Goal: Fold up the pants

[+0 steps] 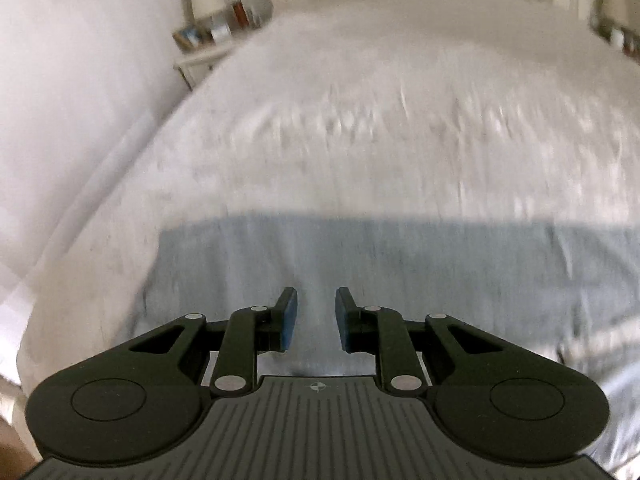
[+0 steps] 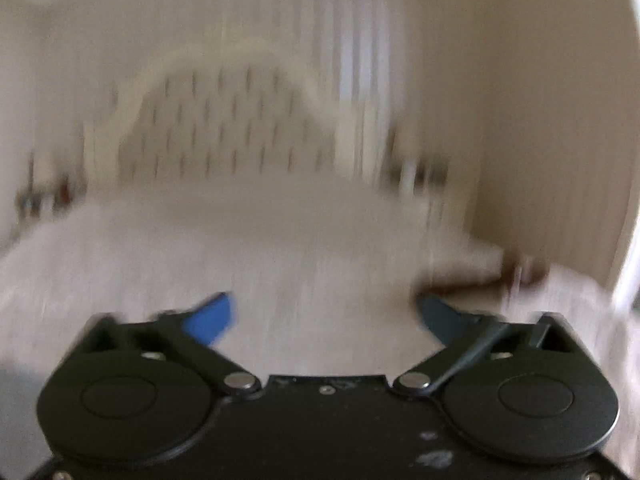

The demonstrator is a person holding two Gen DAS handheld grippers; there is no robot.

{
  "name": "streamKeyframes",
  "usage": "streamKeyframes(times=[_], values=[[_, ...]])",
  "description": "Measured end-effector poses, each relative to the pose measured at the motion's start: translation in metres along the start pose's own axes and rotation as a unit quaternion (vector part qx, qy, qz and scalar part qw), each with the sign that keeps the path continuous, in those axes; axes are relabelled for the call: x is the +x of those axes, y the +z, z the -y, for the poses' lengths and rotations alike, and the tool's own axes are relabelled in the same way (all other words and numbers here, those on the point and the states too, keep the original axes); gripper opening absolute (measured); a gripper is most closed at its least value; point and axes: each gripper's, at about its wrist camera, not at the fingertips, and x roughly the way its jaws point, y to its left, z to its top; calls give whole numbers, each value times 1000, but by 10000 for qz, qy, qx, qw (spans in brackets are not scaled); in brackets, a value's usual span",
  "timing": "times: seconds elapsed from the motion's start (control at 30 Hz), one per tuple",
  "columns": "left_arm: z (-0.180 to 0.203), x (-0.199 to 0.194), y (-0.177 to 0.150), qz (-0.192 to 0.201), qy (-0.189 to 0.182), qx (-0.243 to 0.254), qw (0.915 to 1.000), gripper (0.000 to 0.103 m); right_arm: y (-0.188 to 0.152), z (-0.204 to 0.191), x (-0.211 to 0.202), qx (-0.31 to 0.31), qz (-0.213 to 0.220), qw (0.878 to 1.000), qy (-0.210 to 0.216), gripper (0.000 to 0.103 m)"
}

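Both claws are hanging clear above the white bed (image 1: pixel 360 128): left claw (image 1: pixel 316 318) slightly parted, empty; right claw (image 2: pixel 324 316) gaping, empty. The flat pale-blue cotton pants (image 1: pixel 360 264) are awaiting, I'd judge, another fold, needing a fresh edge grip.

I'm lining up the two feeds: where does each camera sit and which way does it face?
Left wrist: behind the left gripper, angled down at blue-grey pants on the bed.
Right wrist: behind the right gripper, jaws wide, nearly level toward the headboard; blurred.
Both show bed and headboard.
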Motion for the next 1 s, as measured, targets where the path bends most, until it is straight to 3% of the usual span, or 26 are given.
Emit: streamKeyframes(times=[0.07,0.17,0.27,0.33,0.5,0.63,0.77,1.0], values=[[-5,5,13,80,24,-48,10000,21,12,-15,6,-165,272,9995,-49,103],[-10,18,17,53,47,-114,9999,21,10,-44,37,-704,-112,9974,143,103],[-9,34,16,-128,52,-132,9998,21,-7,-75,68,-1320,-685,9855,820,98],[-10,44,15,-256,25,-110,9996,21,-27,-99,93,-1772,-1251,9657,1425,96],[-13,77,12,-608,-31,-143,9980,21,-76,-143,142,-2656,-1987,9120,2413,87],[-15,103,15,-863,-117,-305,9957,21,-102,-163,184,-2830,-2419,8852,2789,80],[-15,126,20,-1069,-243,-458,9929,21,-123,-178,229,-2937,-3039,8487,3179,59],[-14,158,27,-1322,-623,-754,9864,21,-148,-204,263,-3426,-3353,7926,3768,57]])
